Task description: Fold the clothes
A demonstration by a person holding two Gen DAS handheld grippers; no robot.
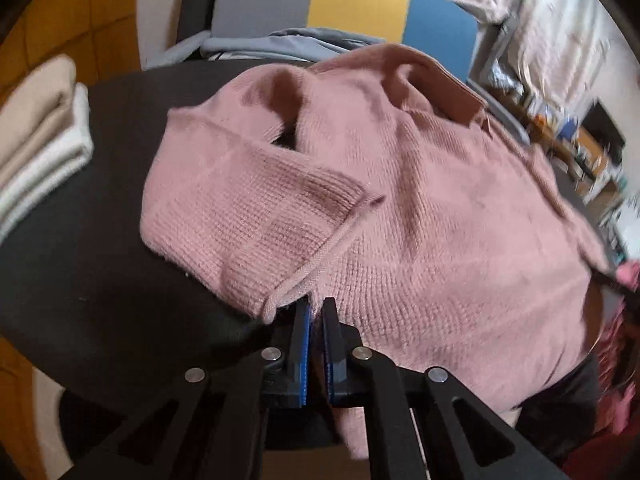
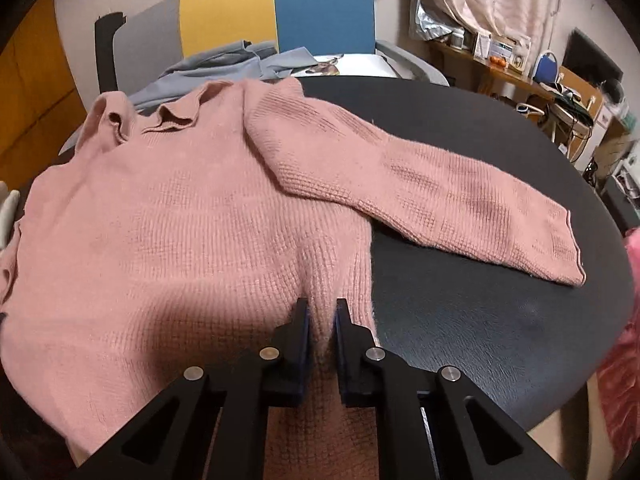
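Both jaws pinch the pink sweater's (image 2: 168, 208) hem, collar pointing away toward the chair (image 2: 280, 12).

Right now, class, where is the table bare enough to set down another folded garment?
Bare table lies in front of the outstretched sleeve, and between the sweater and the folded stack. The far edge is crowded by grey clothes.

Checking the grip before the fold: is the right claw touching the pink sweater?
Touching. The right wrist view shows the right claw shut on the pink sweater, a ridge of knit near its hem pinched between both pads.
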